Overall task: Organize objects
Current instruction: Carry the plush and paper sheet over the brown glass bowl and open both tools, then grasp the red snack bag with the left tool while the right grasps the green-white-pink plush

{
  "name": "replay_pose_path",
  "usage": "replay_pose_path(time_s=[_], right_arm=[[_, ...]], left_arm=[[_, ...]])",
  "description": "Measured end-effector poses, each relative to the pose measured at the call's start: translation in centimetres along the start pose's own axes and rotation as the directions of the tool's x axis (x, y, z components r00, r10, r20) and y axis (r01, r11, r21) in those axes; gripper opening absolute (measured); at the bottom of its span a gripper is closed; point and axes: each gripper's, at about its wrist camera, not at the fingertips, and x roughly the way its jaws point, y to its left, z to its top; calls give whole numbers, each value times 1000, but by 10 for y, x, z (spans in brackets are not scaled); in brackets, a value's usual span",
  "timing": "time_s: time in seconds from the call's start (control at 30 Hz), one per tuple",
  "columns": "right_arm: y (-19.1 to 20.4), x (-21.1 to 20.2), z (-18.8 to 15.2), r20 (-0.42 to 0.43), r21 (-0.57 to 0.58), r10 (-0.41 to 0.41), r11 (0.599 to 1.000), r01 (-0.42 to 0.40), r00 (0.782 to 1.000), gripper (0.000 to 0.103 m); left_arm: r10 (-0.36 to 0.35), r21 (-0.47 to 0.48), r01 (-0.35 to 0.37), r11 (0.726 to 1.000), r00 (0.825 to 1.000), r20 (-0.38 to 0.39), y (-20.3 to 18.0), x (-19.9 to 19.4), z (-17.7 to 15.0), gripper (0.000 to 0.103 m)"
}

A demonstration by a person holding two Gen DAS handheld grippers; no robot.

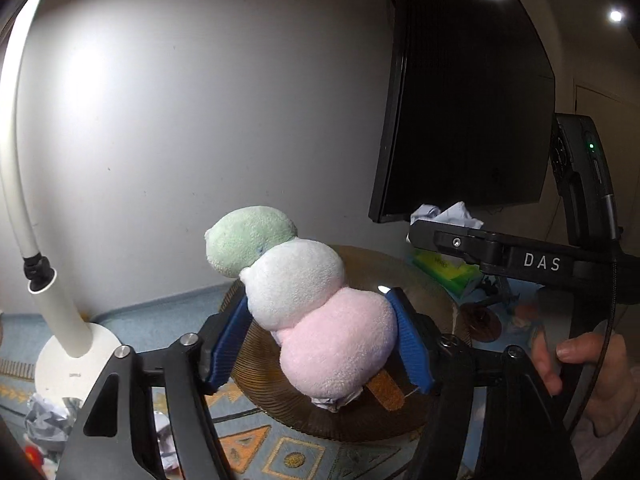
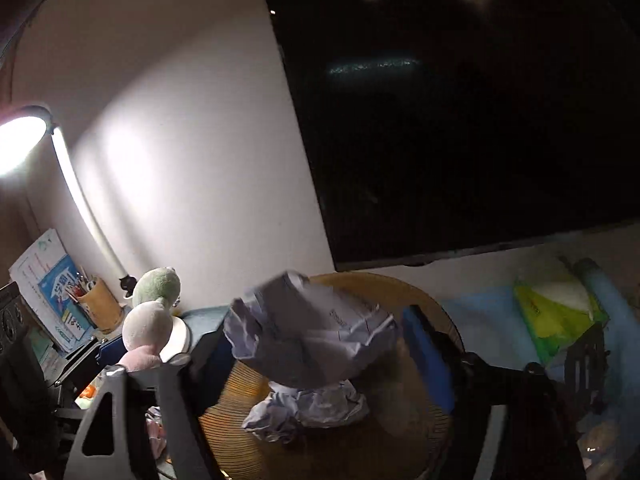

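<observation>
Left gripper [image 1: 320,344] is standing open around plush toy [image 1: 304,300] (pads apart from it); right gripper [image 2: 320,360], fully open, is releasing crumpled paper [image 2: 308,332] above brown plate [image 2: 360,448]

The plush toy [image 1: 304,304] stacks three pastel balls: green, white, pink. Beneath it the ribbed plate [image 1: 280,412] is amber-brown. The gripper pads [image 1: 412,344] are blue on black frames. The tablecloth [image 1: 256,444] is pale blue with orange geometric motifs. The crumpled paper [image 2: 312,332] is white; the tissue pack [image 2: 556,320] yellow-green.
</observation>
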Motion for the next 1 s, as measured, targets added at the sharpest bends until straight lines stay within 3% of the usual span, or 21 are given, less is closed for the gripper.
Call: replay_pose_path(time_s=[0.03,0.1,0.3,0.5,0.63,0.73,0.87,1.0], right_arm=[[-5,5,-1,-26,28,7,1000,-6,1000,103],[-13,3,-6,-18,89,43,995,-42,999,103],[-15,-19,-12,29,213,103,971,-107,994,103],[49,-45,-11,25,145,154,977,-156,988,103],[98,-55,-24,-1,69,185,980,-184,983,103],[134,-50,-47,-44,23,209,978,-208,977,103],[173,-36,-92,-141,-14,236,971,-240,961,103],[211,-15,-141,-254,-89,241,958,-271,937,103]], left_arm=[[-14,-17,14,1000,999,-41,1,8,-2,103],[6,-36,-7,999,1000,-5,2,6,-6,102],[49,-53,-49,997,999,-7,17,-18,-10,102],[179,-56,-179,982,984,-3,53,-75,-9,102],[302,-97,-305,947,952,-45,92,-126,-19,102],[356,-132,-364,922,931,-82,122,-159,-40,102],[429,-157,-454,877,888,-167,162,-183,-87,102],[451,-160,-498,852,855,-255,192,-193,-136,102]])
